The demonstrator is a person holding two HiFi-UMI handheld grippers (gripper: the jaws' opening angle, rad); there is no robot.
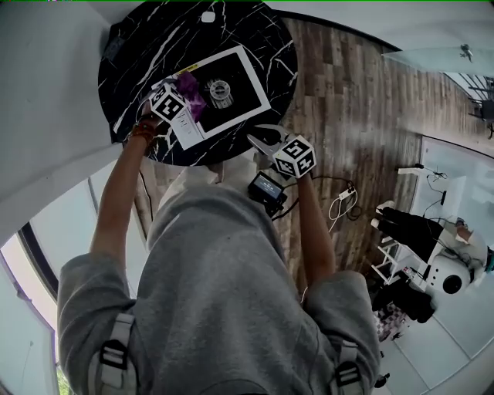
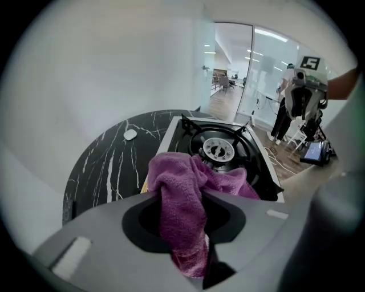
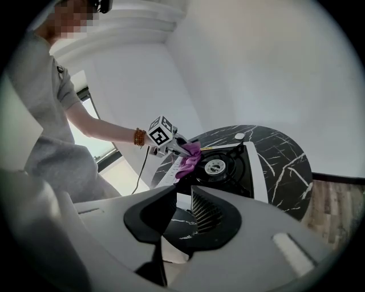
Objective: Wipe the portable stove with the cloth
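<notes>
Left gripper view: cloth (image 2: 182,199) pinched between fingers (image 2: 97,239) (apparently above stove (image 2: 254,162)).

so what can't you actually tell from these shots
Whether the cloth touches the stove: in the left gripper view the bunched cloth in the left claw covers the contact; in the head view the marker cube covers it.
The stove surface under the cloth: head view, hidden by cloth and cube.
What the small white object on the table is: too small in every view.
</notes>
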